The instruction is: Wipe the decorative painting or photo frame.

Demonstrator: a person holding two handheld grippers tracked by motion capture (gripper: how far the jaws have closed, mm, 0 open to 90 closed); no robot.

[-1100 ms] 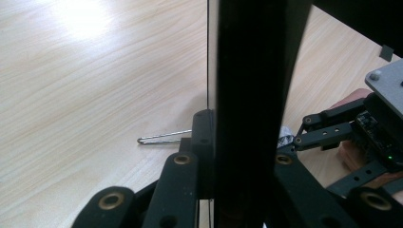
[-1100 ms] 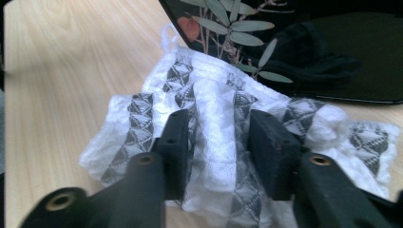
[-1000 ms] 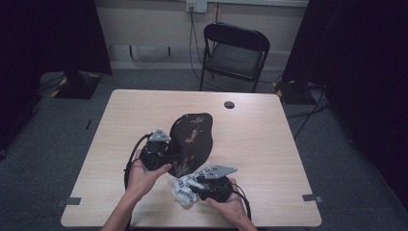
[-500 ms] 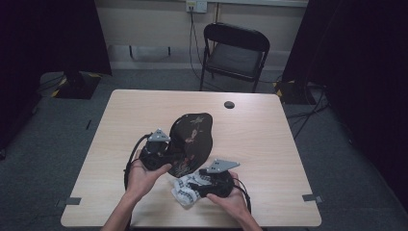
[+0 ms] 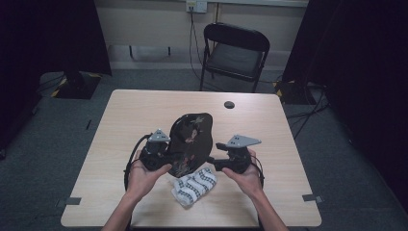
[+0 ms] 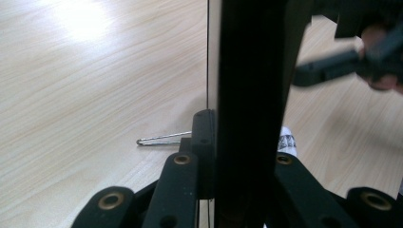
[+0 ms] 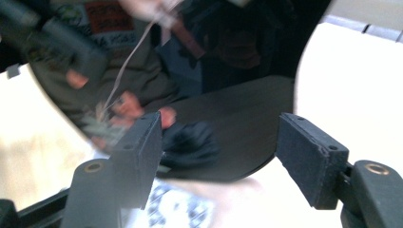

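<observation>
Glossy black lacquered tray with a floral motif point(image 5: 191, 142) held tilted above the wooden table point(image 5: 125, 115), clamped at its edge by the left gripper point(image 5: 166, 154). Right gripper point(image 5: 215, 159) spread empty just beside its other edge, over the white patterned cloth point(image 5: 194, 186). Likely mid-way: tray lifted, wiping yet to come.

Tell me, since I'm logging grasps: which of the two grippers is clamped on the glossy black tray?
The left gripper: its jaws pinch the glossy black tray edge-on. The right gripper is open, holding nothing.
</observation>
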